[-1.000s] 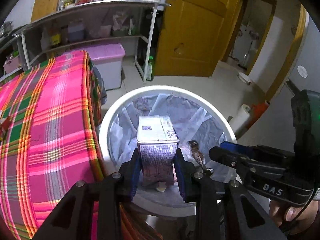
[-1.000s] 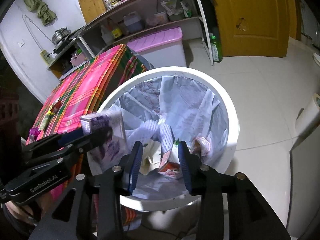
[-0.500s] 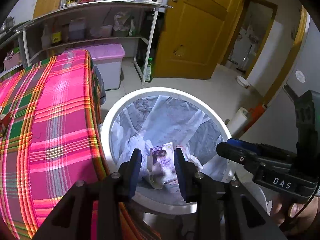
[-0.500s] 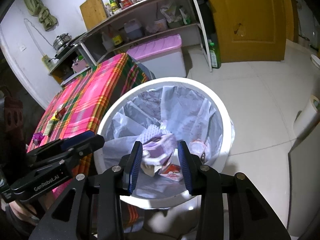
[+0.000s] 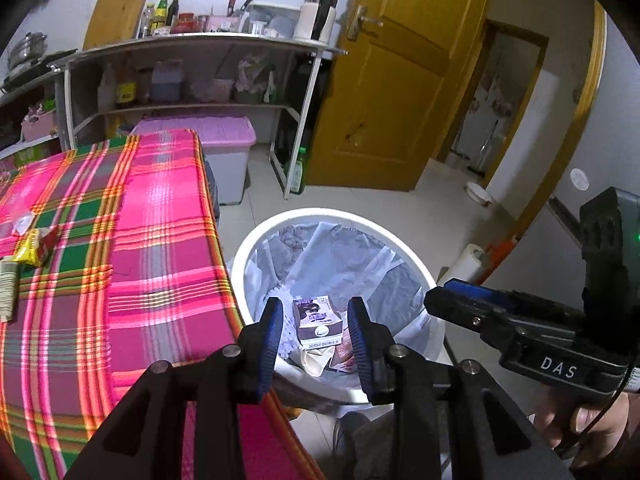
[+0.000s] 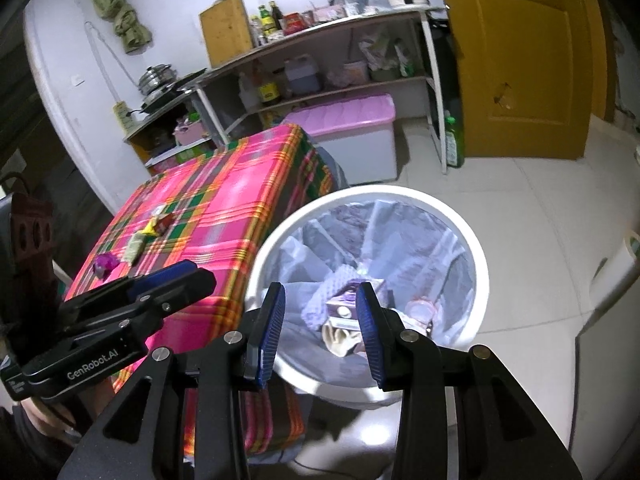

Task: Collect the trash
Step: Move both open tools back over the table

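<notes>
A white trash bin (image 5: 408,258) with a clear liner stands on the floor beside the table; it also shows in the right wrist view (image 6: 482,264). A purple carton (image 5: 316,320) lies inside it on other rubbish, seen in the right wrist view too (image 6: 345,308). My left gripper (image 5: 316,340) is open and empty above the bin's near rim. My right gripper (image 6: 322,328) is open and empty above the bin. More trash lies on the pink plaid tablecloth (image 5: 132,240): a yellow-red wrapper (image 5: 34,246), a folded packet (image 5: 7,290), and a purple scrap (image 6: 105,263).
A pink-lidded storage box (image 5: 224,156) and a metal shelf rack (image 5: 192,76) with bottles stand behind the table. A yellow door (image 5: 396,80) is at the back. A green bottle (image 5: 298,172) stands on the tiled floor by the rack.
My left gripper opened and let the purple carton fall into the bin. Both grippers have pulled up and back from the bin.
</notes>
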Available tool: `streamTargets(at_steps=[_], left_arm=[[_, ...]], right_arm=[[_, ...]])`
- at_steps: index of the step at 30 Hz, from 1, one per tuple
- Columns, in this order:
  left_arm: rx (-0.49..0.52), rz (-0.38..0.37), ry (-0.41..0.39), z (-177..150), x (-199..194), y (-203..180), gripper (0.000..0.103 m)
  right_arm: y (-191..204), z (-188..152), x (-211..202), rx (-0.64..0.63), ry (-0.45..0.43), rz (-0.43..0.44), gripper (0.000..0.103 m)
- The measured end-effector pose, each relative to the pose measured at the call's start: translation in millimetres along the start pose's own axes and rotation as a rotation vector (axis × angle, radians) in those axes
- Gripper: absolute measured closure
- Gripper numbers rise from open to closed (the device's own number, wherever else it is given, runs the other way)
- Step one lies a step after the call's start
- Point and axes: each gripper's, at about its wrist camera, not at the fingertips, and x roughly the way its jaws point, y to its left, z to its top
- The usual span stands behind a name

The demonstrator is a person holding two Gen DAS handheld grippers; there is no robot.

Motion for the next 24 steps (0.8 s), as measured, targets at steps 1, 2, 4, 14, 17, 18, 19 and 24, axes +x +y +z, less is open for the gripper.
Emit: streamTargets(at_steps=[1, 2, 4, 14, 17, 18, 19, 24], left_arm=[[-0.001, -0.001, -0.006, 0, -3, 0, 0.07], [-0.002, 0.0, -0.014, -1, -8, 1, 0.07], [-0.005, 0.006, -0.029, -2, -16, 3, 0.07], [-0.019, 0.059, -0.079, -13, -55, 17, 0.07], [-0.023, 0.078, -0.094, -16, -64, 21, 0.07], [-0.027, 0.085, -0.099, -17, -68, 23, 0.07], [-0.03, 0.09, -0.103, -17, -71, 25, 0.07], [-0.045, 0.123, -0.121, -21, -83, 33, 0.07]], right_arm=[[4, 0, -2, -0.01, -0.004, 0.003, 0.065], [9, 1, -4, -0.02, -0.008, 0.006, 0.065], [18, 1, -7, -0.039, -0.014, 0.012, 0.065], [47, -2, -9, -0.1, -0.023, 0.058, 0.065], [56, -3, -9, -0.116, -0.023, 0.074, 0.065], [59, -3, -9, -0.121, -0.025, 0.08, 0.065], [62, -3, -9, -0.128, -0.026, 0.087, 0.065], [70, -3, -11, -0.141, -0.034, 0.103, 0.059]])
